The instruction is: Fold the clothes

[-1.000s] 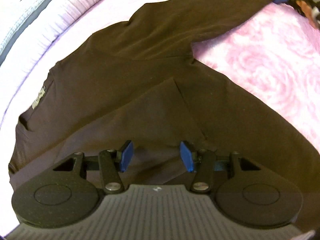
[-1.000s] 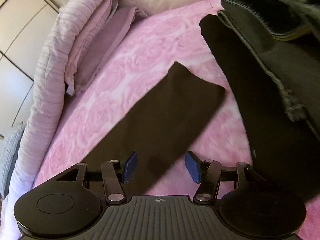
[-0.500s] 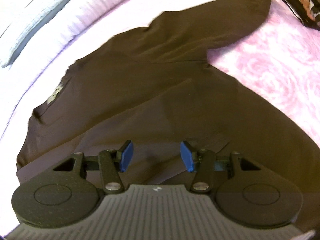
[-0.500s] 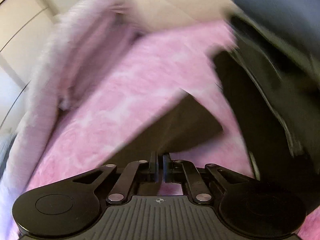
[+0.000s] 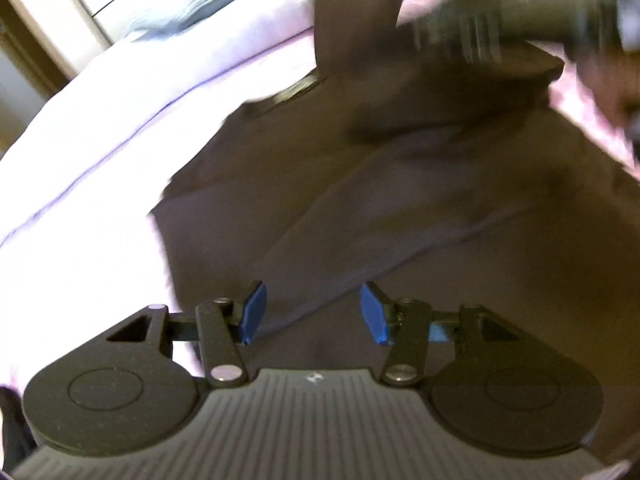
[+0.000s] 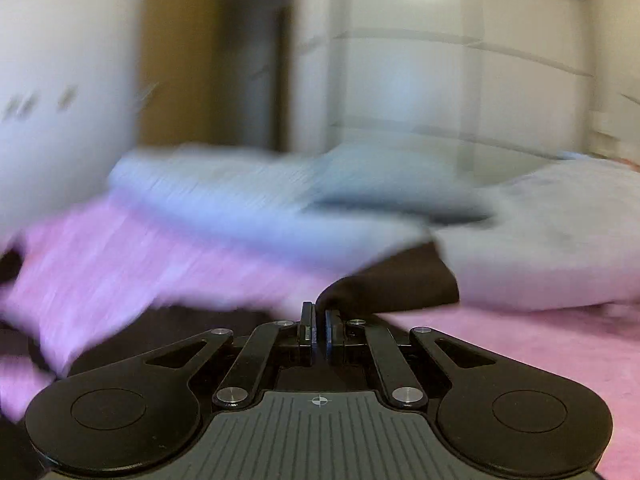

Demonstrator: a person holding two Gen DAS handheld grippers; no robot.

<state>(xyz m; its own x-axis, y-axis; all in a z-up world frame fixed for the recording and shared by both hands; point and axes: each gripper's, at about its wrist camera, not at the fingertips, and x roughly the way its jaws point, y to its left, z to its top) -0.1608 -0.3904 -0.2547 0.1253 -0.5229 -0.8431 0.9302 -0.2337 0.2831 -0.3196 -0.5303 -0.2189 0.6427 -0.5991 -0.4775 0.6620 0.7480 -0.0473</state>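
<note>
Left wrist view looks down on a dark brown garment (image 5: 400, 208) spread flat over a pink bedspread (image 5: 592, 128), its body filling most of the picture. The cloth is plain and matte, with soft creases and one long diagonal fold line running from lower left to upper right; a pale label shows at the neckline near the top. One sleeve (image 5: 356, 20) stands lifted at the far end, blurred. The left gripper (image 5: 312, 312) hovers above the garment's near part with its blue pads well apart and nothing pinched between them. To the left lies a pale lilac duvet (image 5: 120, 128). In the right wrist view, the right gripper (image 6: 319, 330) has its jaws clenched on the edge of the dark cloth, a bunched fold of the sleeve (image 6: 396, 280) rising just beyond the fingertips. Behind it are blurred pale blue and lilac bedding (image 6: 240, 200), a white pillow (image 6: 552, 240) and a wardrobe (image 6: 460, 60).
</note>
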